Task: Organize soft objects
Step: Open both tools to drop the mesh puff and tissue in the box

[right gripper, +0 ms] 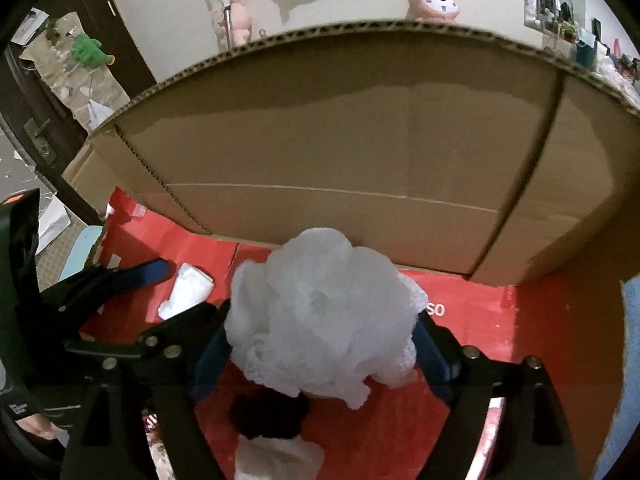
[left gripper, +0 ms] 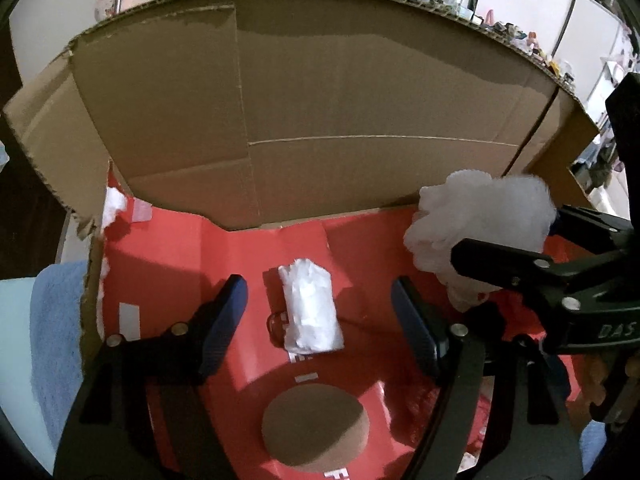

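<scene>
Here the largest item is the cardboard box (left gripper: 360, 92), open-topped, its tall brown back wall rising straight ahead of both grippers and its floor lined with a red printed sheet (left gripper: 168, 264) directly below them. A round cut-out in that sheet (left gripper: 315, 424) shows brown cardboard, just under the left gripper's near end. A light blue towel (left gripper: 56, 320) lies outside the box wall, to the left of the left gripper.

White mesh bath pouf (right gripper: 320, 312): sits between the fingers of the right gripper (right gripper: 320, 348), bulging ahead of and above them, close to the back wall. Right jaws stand wide; the blue pads flank the pouf's sides, and whether they press on it cannot be told. No earlier state recorded here.

Left gripper (left gripper: 316, 312): jaws well apart, nothing gripped. A small white wrapped packet (left gripper: 312, 308) lies flat on the red sheet between its fingertips, clear of both pads.

A dark object (right gripper: 272, 416) and a white crumpled piece (right gripper: 276, 460) lie on the sheet beneath the right gripper, nearer than the pouf. A pink plush toy (right gripper: 436, 2) sits beyond the box's back wall.
</scene>
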Tool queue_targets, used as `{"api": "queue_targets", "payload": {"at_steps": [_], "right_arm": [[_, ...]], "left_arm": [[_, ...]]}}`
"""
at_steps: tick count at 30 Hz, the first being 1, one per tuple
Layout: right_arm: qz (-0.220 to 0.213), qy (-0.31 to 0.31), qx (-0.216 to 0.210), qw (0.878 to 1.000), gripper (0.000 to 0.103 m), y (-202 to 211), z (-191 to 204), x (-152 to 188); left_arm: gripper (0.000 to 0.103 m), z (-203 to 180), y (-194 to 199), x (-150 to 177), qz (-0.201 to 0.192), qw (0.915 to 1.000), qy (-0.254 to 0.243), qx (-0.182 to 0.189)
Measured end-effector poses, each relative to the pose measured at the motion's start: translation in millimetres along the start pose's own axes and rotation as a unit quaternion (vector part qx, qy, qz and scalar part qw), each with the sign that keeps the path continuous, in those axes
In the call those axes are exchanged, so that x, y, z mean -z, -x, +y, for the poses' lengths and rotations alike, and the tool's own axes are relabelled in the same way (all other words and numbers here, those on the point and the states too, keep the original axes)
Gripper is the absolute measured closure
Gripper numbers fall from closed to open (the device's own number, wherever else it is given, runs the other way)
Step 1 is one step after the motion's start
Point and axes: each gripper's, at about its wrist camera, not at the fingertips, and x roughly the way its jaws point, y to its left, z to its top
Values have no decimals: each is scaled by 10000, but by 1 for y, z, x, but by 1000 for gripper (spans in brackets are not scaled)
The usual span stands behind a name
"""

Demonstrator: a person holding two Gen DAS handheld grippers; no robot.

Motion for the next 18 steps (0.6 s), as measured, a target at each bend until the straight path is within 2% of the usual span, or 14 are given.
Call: {"api": "queue_targets", "payload": {"at_steps": [4, 14, 18], "right_arm": [[-137, -25, 11, 9999, 4, 16, 2, 1], [-623, 111, 231, 9977, 0, 84, 14, 22], [-902, 180, 399, 9950, 0, 106, 35, 33]], "left_arm": [[30, -1, 16, 6, -143, 9999, 59, 16], [22, -17, 87, 19, -698, 9975, 82, -74], [16, -31, 122, 33, -1010, 9947, -11, -168]]}}
